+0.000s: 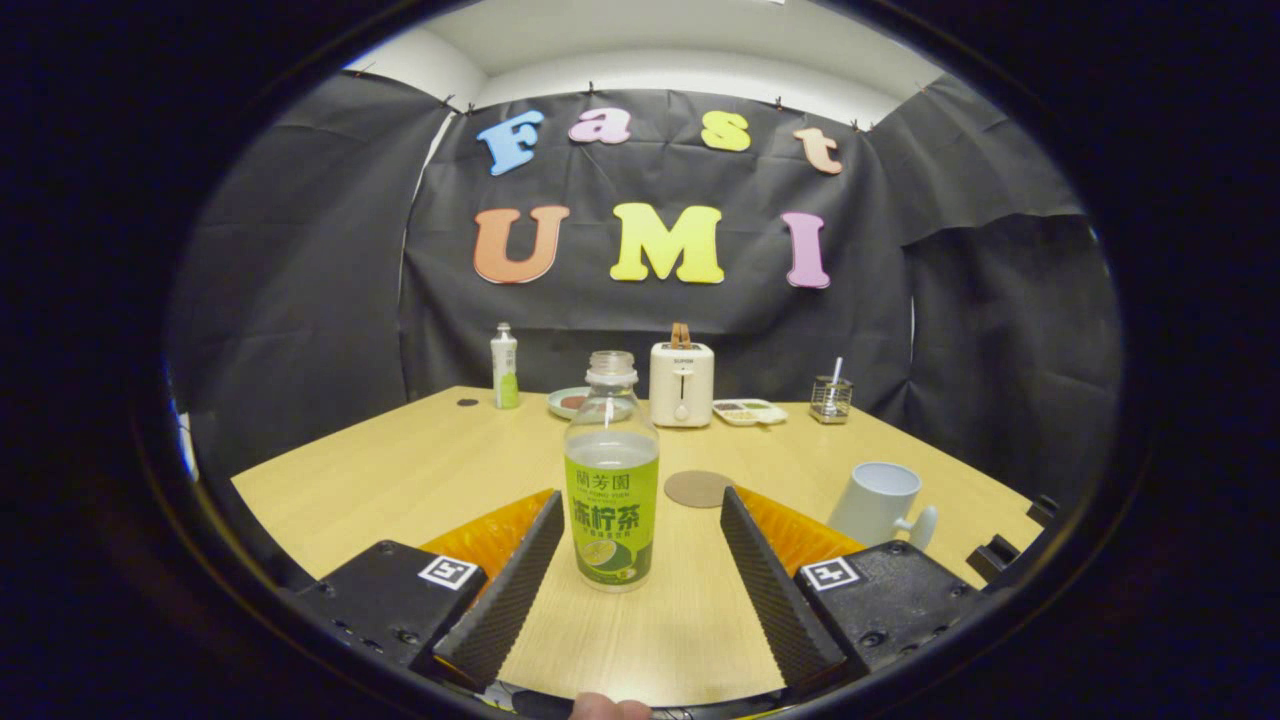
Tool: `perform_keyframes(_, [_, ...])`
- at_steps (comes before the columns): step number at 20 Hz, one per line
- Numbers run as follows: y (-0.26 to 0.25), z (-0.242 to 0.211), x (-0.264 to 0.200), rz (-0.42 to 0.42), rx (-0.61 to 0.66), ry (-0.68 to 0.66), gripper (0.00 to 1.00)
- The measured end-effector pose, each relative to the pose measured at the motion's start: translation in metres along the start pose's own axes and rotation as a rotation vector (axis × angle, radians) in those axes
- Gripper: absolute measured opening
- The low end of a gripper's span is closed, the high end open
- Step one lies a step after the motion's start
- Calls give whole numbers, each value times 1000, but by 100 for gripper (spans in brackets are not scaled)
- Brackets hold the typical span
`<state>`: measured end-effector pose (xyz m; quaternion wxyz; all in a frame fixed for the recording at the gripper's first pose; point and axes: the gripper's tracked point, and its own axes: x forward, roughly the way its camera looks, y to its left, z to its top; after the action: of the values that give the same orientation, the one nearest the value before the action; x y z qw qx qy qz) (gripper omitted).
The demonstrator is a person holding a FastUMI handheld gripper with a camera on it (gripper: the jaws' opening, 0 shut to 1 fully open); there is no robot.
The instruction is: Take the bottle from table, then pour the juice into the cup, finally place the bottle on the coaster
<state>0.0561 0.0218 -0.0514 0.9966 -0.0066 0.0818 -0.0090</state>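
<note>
A clear bottle [611,480] with a green label and no cap stands upright on the wooden table [400,470]. It is between my two fingers, nearer the left one, with a gap on each side. My gripper [640,512] is open, its black ribbed pads [520,580] touching nothing. A round brown coaster [698,488] lies flat just beyond the bottle, a little to the right. A white cup [878,504] with its handle toward me stands beyond the right finger.
Along the table's far edge stand a small white and green bottle [504,366], a plate [570,402], a white toaster [681,384], a shallow tray [750,411] and a wire holder [830,398]. A fingertip [610,708] shows below the fingers.
</note>
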Motion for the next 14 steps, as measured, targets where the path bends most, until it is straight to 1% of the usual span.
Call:
perform_keyframes(6, [13, -15, 31, 22, -4, 53, 100])
perform_keyframes(9, [16, -19, 46, 11, -21, 77, 100])
perform_keyframes(14, [23, -21, 59, 18, -31, 110, 100])
